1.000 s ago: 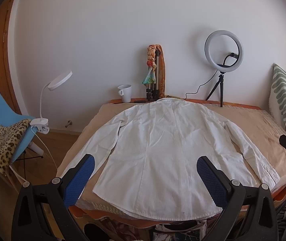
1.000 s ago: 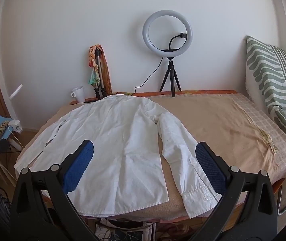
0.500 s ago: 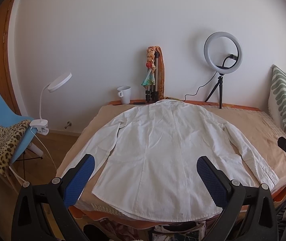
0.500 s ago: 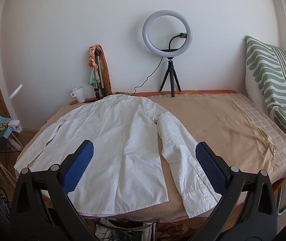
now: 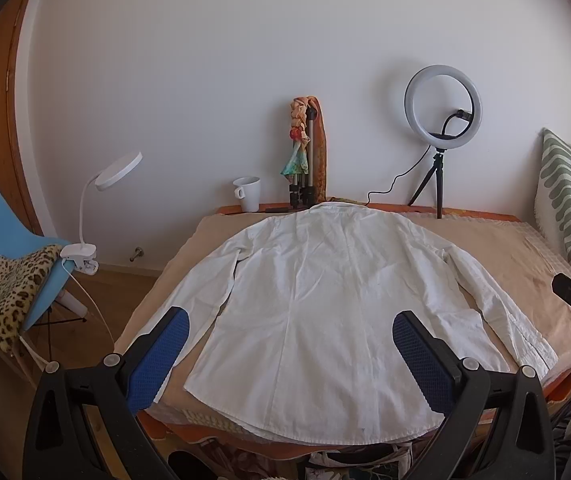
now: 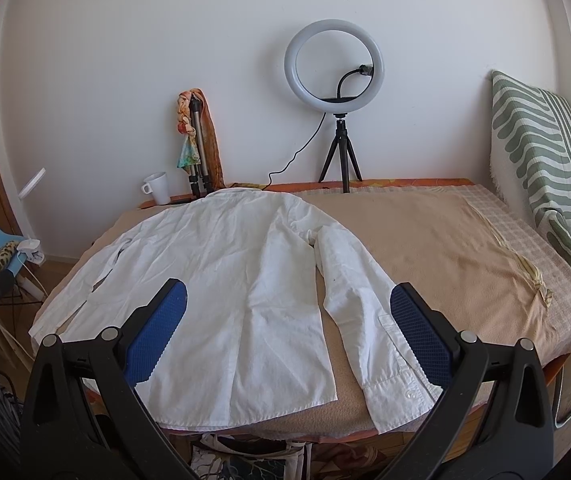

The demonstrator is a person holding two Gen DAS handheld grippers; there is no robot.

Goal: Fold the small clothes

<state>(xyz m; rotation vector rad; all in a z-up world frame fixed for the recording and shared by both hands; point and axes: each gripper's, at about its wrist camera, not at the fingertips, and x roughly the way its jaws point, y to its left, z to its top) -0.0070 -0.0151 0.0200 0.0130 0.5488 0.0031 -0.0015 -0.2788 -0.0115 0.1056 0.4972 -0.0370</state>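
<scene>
Nothing moved in the last second: white shirt [image 5: 325, 304] still flat, back-up, on the bed [image 6: 445, 248]. My left claw [image 5: 289, 354] and right claw [image 6: 287, 334] hover wide, empty; folding unstarted.

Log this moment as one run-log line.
stage: pre-grasp | white shirt: flat, back up, unfolded | left gripper: open, empty | right gripper: open, empty

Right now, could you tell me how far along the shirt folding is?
Done: the white shirt lies spread back-up on the bed, sleeves out to the sides. In hand: nothing; the left gripper and right gripper are open above the hem. Left: every fold, sleeves and body alike.
</scene>
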